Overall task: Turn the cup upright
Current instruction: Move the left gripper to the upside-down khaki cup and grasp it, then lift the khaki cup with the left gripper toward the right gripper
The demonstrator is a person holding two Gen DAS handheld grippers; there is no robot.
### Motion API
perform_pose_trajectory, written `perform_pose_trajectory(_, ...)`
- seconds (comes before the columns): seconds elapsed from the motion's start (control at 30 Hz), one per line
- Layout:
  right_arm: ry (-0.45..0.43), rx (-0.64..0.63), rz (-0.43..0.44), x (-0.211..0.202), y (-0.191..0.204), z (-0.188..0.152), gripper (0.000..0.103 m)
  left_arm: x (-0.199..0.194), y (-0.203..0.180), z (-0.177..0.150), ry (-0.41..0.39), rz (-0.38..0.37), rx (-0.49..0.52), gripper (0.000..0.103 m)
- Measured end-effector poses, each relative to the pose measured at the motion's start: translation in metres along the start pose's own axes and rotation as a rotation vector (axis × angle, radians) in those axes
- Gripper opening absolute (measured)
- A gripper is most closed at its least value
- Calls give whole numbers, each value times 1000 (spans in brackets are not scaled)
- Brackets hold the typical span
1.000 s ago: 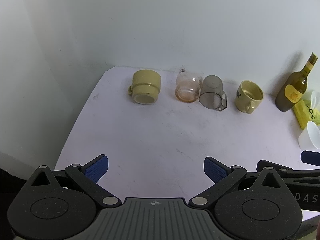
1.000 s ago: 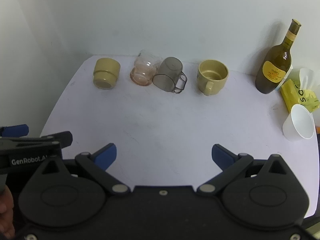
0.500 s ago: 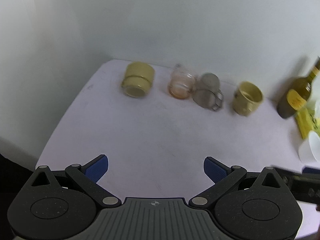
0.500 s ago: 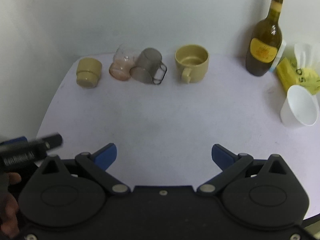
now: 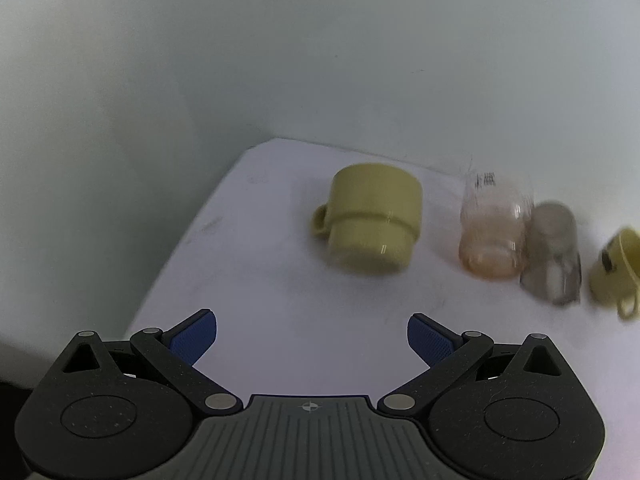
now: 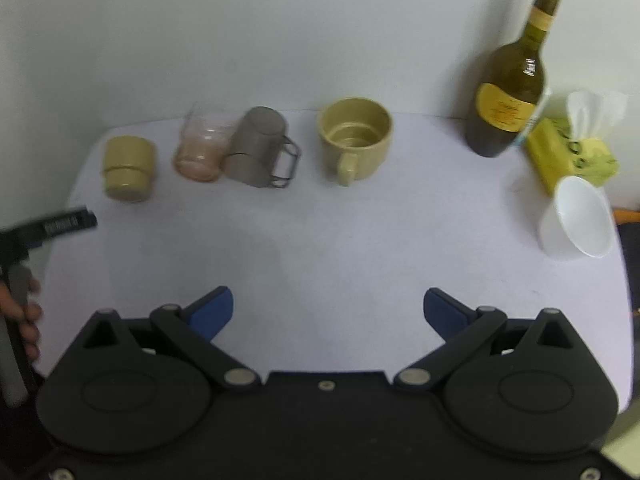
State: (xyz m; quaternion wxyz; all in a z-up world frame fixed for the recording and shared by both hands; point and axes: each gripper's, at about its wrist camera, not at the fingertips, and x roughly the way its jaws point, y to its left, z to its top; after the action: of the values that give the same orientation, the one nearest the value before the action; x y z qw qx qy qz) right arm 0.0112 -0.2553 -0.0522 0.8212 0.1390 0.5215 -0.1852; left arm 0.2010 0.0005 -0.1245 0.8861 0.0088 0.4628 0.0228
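Observation:
An upside-down yellow mug [image 5: 374, 220] stands at the back left of the white table; it also shows in the right wrist view [image 6: 129, 169]. Beside it lie a pinkish glass cup [image 5: 494, 232] [image 6: 204, 148] and a grey transparent handled cup [image 5: 554, 252] [image 6: 260, 148], both tipped over. An upright yellow mug [image 6: 354, 138] [image 5: 616, 268] stands right of them. My left gripper [image 5: 312, 334] is open and empty, short of the upside-down mug. My right gripper [image 6: 328, 312] is open and empty over the table's middle front.
A dark wine bottle [image 6: 510, 92] stands at the back right by a yellow tissue pack [image 6: 572, 152] and a tilted white paper cup [image 6: 576, 220]. The left gripper's body [image 6: 52, 226] and a hand show at the left edge. A white wall lies behind.
My left gripper has moved forward and left, closer to the upside-down yellow mug. My right gripper has moved forward and turned right. Both stay open.

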Motion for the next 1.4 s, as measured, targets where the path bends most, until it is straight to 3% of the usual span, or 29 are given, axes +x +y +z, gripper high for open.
perform_pose_trajectory(0.13, 52, 121, -67, 7, -3, -11, 103, 40, -10, 22, 39, -41, 46, 103)
perform_pose_trajectory(0.33, 79, 145, -130, 1, 13, -26, 102, 81, -13, 31, 75, -106, 70, 101)
perform_pose_trajectory(0.43, 58, 147, -150, -6, 22, -23, 102, 88, -12, 31, 71, -147, 95, 91)
perform_pose_trajectory(0.47, 57, 148, -151, -6, 23, -22, 102, 92, -11, 32, 75, -179, 105, 83)
perform_pose_trajectory(0.53, 45, 155, -159, -9, 27, -20, 102, 92, -9, 34, 74, -210, 106, 75)
perform_pose_trajectory(0.8, 34, 107, -146, -17, 42, -26, 102, 76, -6, 11, 87, -254, 159, 74)
perform_pose_trajectory(1.03, 27, 92, -114, -11, 22, -10, 102, 47, -21, -27, 107, -265, 184, 74)
perform_pose_trajectory(1.23, 10, 23, -59, -14, 10, -5, 102, 27, -67, -54, 128, -253, 183, 74)
perform_pose_trajectory(1.4, 21, 34, -58, -14, -30, -11, 102, 21, -110, -71, 140, -261, 204, 74)
